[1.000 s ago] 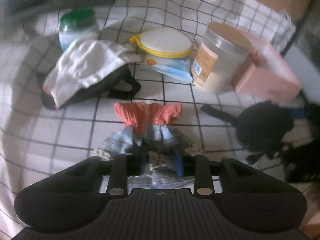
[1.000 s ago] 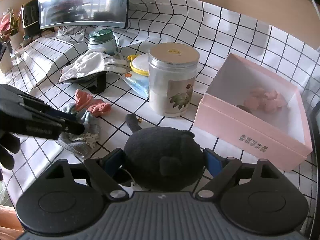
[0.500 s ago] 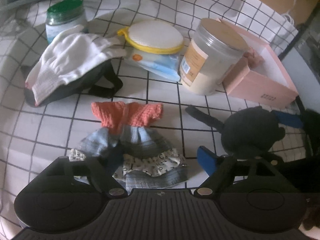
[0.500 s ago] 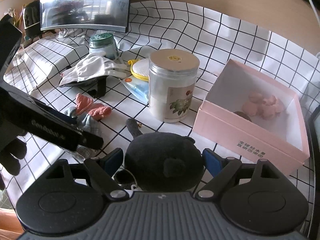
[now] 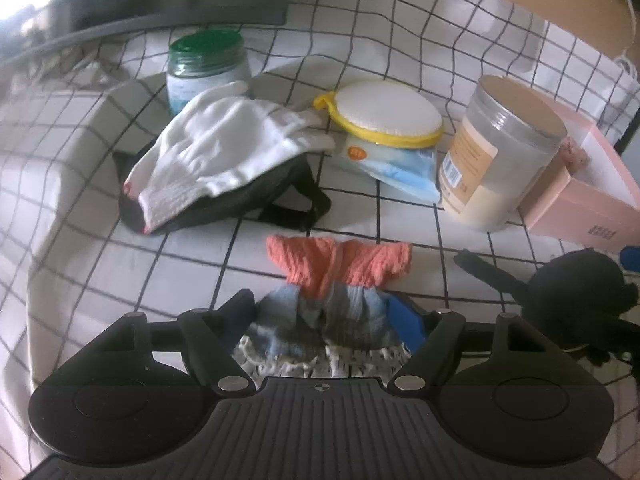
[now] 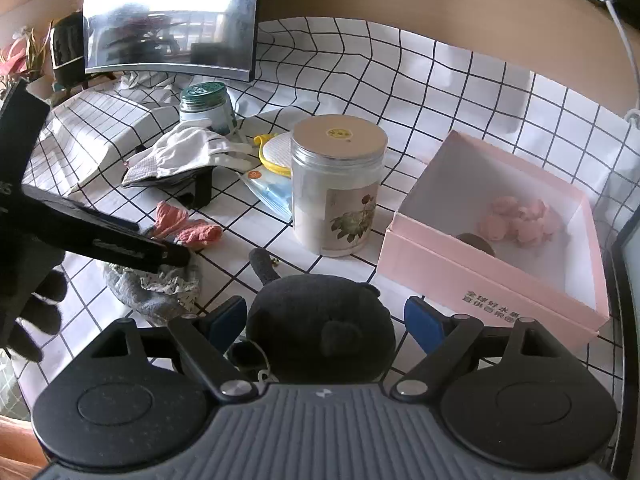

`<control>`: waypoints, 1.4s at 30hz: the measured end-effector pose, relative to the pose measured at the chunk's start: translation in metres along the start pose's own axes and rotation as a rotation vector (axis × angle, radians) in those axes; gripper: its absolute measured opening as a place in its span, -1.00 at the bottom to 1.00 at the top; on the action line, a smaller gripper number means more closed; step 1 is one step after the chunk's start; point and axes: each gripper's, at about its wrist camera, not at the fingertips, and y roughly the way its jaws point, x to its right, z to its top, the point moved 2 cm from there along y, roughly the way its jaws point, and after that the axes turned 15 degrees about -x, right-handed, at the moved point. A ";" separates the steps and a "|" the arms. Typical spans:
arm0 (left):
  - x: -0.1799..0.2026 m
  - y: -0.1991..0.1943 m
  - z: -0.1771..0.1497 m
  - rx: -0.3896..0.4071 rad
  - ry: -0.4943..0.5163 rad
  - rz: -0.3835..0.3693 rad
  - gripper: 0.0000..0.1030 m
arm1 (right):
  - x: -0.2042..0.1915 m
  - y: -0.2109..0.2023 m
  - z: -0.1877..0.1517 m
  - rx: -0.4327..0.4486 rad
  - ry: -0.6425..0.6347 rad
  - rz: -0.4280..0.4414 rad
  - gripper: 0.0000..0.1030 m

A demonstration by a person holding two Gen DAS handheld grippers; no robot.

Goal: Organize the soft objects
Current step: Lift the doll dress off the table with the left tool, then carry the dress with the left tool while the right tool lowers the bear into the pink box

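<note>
A small doll dress lies flat on the checked cloth, with an orange top (image 5: pixel 340 262) and a blue frilled skirt (image 5: pixel 332 314). My left gripper (image 5: pixel 322 318) stands open wide, its blue pads flanking the skirt without pressing it. In the right wrist view its black fingers (image 6: pixel 120 242) hover over the dress (image 6: pixel 188 232). A black plush toy (image 6: pixel 320 320) rests on the cloth between the fingers of my right gripper (image 6: pixel 326 318), which is open with small gaps on both sides. The plush (image 5: pixel 572 292) also shows at the right of the left wrist view.
An open pink box (image 6: pixel 480 276) with pink soft pieces (image 6: pixel 520 220) stands right of the plush. Behind are a clear jar (image 6: pixel 338 184), a green-lidded jar (image 6: pixel 204 104), a white glove (image 6: pixel 184 156) on a black item, a yellow-rimmed puff (image 5: pixel 384 114) and a monitor (image 6: pixel 168 16).
My left gripper's jaws spread from a narrow hold on the dress to wide open, and the dress now lies loose between them. The right gripper and the plush stayed put.
</note>
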 end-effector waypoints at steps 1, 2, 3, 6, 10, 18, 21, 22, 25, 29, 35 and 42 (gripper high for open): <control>0.002 0.001 0.001 0.001 0.009 0.006 0.57 | 0.000 -0.001 0.000 0.001 -0.001 -0.002 0.68; 0.003 0.002 0.001 0.003 0.023 0.010 0.59 | 0.001 -0.001 -0.001 0.002 0.000 -0.005 0.68; 0.004 0.003 0.001 0.006 0.038 0.017 0.59 | 0.002 -0.002 -0.002 0.003 0.001 -0.007 0.68; 0.002 0.004 -0.002 0.014 0.050 0.016 0.59 | 0.006 -0.005 -0.005 0.008 0.010 -0.011 0.68; 0.000 0.003 -0.007 0.027 0.039 0.026 0.60 | 0.008 -0.006 -0.008 0.011 -0.010 0.003 0.68; 0.001 -0.002 -0.006 0.030 0.080 0.046 -0.17 | -0.003 0.014 0.007 -0.020 -0.079 0.020 0.68; -0.003 -0.005 -0.006 0.020 0.068 -0.008 -0.48 | -0.005 0.024 0.011 -0.037 -0.107 -0.016 0.68; -0.004 -0.006 -0.007 0.018 0.067 -0.021 -0.50 | -0.005 0.025 0.011 -0.039 -0.115 -0.018 0.68; -0.003 -0.008 -0.009 0.018 0.076 -0.036 -0.56 | -0.005 0.025 0.011 -0.047 -0.140 -0.021 0.69; 0.003 -0.012 -0.008 0.024 0.092 -0.058 -0.57 | -0.007 0.029 0.011 -0.066 -0.168 -0.028 0.71; 0.015 -0.018 -0.012 0.025 0.138 -0.096 -0.58 | -0.012 0.040 0.003 -0.097 -0.158 -0.036 0.71; 0.041 -0.035 -0.029 -0.020 0.263 -0.200 -0.59 | 0.006 0.012 -0.008 -0.117 -0.022 -0.006 0.66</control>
